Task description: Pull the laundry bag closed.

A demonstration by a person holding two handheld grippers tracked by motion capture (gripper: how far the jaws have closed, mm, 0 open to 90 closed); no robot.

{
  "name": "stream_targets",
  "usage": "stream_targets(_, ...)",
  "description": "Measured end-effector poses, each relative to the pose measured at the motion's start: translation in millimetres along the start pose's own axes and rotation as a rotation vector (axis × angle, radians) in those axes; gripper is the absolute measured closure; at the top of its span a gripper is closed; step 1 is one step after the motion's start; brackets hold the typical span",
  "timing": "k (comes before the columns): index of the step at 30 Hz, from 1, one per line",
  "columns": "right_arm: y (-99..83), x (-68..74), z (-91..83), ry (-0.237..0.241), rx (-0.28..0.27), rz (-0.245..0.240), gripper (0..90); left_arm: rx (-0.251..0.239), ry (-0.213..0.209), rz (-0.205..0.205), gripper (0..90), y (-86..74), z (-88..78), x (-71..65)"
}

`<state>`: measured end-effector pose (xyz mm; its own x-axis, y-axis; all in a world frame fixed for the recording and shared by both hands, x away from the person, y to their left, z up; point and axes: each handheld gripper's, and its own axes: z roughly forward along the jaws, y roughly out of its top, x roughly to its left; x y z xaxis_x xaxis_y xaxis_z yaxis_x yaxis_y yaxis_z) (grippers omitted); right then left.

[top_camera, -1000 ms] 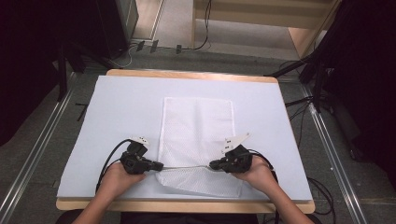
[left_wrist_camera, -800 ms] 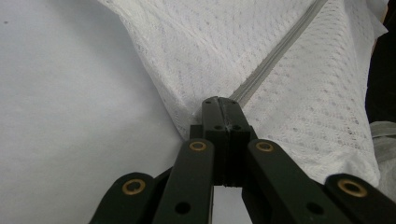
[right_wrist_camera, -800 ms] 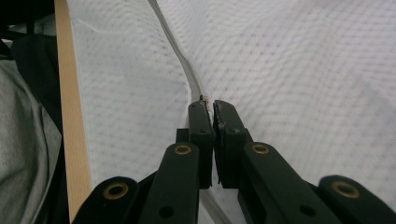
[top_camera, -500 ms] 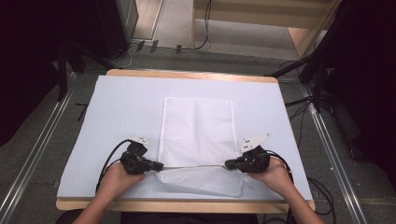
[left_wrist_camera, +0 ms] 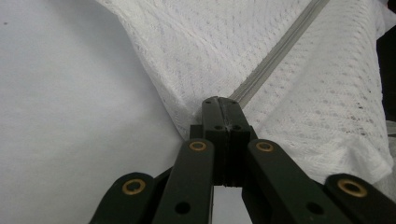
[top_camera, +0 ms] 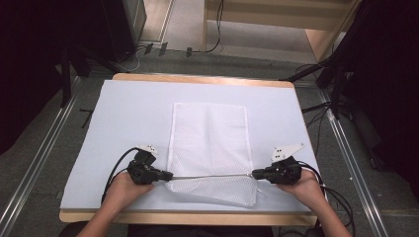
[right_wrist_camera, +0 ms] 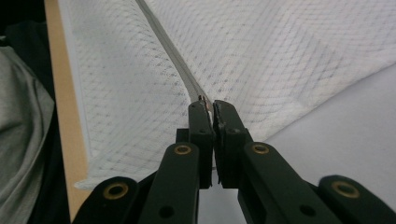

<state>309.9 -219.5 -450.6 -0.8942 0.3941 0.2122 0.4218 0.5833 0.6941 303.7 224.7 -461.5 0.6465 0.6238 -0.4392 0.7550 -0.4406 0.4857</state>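
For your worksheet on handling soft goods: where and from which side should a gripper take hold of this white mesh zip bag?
Grip the mesh zip bag at the ends of its grey zipper, coming in level from each side edge. The zipper line is a firm band running across the limp mesh; the left gripper and right gripper clamp it there.

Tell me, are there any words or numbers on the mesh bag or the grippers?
None: the mesh bag, its zipper, the left gripper, the right gripper and the white mat carry no words, numbers or signs that can be read.
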Motion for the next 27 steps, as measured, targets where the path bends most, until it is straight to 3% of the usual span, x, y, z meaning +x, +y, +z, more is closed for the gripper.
stream_targets(8,-2.8,0.4,0.7,-0.008,-0.009,0.007,89.0,-0.001,0.0,0.001,90.0,0.2,0.0,0.0)
stream_targets(11,-2.2,1.2,1.6,-0.007,-0.008,0.007,88.7,0.003,-0.008,0.047,90.0,1.0,-0.2,0.7)
stream_targets(15,0.7,2.6,3.5,-0.002,-0.015,0.023,86.5,0.008,-0.018,0.042,90.0,2.5,-2.4,3.3)
stream_targets(16,1.8,3.2,3.7,0.002,-0.028,0.014,85.4,-0.003,-0.033,0.043,86.5,2.8,-3.1,2.6)
stream_targets(18,4.7,3.4,3.2,-0.007,-0.053,0.017,79.7,-0.015,-0.022,0.051,78.6,3.9,-5.4,0.7)
stream_targets(27,5.5,-0.8,0.8,-0.071,-0.107,0.036,57.2,-0.076,0.032,0.062,61.8,5.5,-19.5,2.5)
